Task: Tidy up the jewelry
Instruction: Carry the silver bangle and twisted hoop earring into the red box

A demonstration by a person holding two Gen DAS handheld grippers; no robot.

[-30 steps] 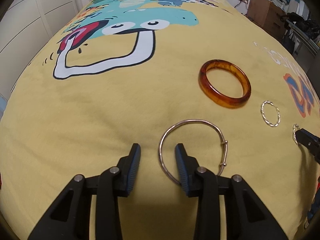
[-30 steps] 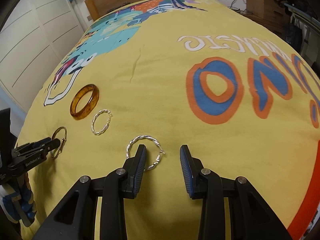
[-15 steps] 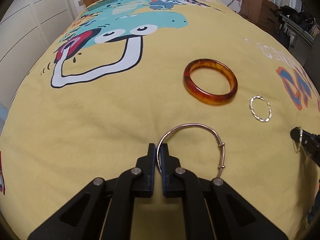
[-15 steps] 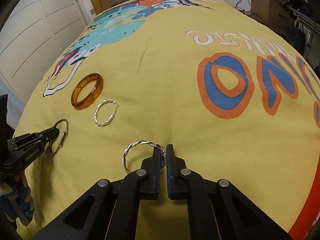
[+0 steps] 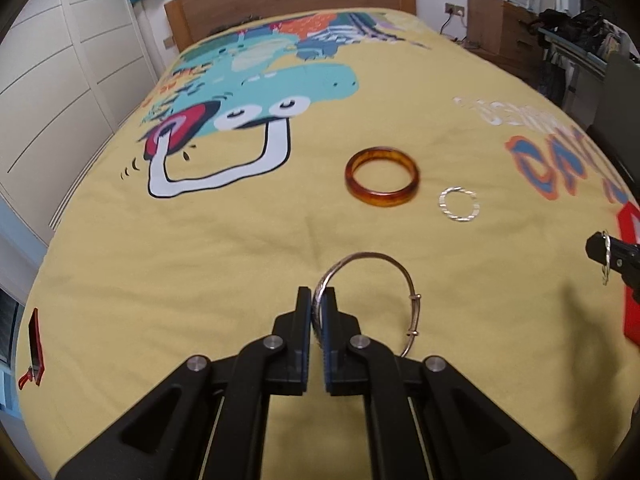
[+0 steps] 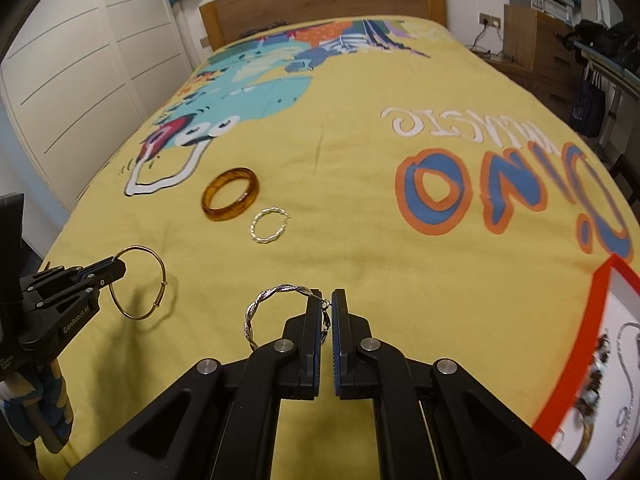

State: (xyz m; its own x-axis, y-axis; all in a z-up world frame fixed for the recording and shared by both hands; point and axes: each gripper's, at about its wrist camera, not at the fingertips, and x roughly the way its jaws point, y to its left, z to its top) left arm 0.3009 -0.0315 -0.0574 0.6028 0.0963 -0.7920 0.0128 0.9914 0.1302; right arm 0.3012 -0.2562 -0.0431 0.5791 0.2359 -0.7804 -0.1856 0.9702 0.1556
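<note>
Presently we find both claws level and pointing forward over the bed (image 5: 240, 264), each raised a little above the yellow cover. Our left claw (image 5: 316, 304) is pressed together on the thin bangle (image 5: 384, 268), pinching its wire at the left side of the loop; the rest of the loop stands out ahead and to the right of the fingers (image 5: 303, 312), clear of the cover, with its shadow visible below in the right wrist view. From that view the same claw (image 6: 116, 266) enters from the left edge holding the bangle (image 6: 160, 276).

Our right claw (image 6: 326, 304) is closed on the twisted hoop (image 6: 280, 292), gripping it at the clasp end; the hoop juts out to the left of the fingers (image 6: 312, 312).

Lying flat on the bed ahead of both claws are the amber bangle (image 5: 382, 182) and, just beside it, a second twisted hoop (image 5: 459, 204); the two are apart, not touching.

A red-rimmed tray (image 6: 596, 320) sits at the near right, well apart from the left claw, with several pieces inside, too blurred to identify.
</note>
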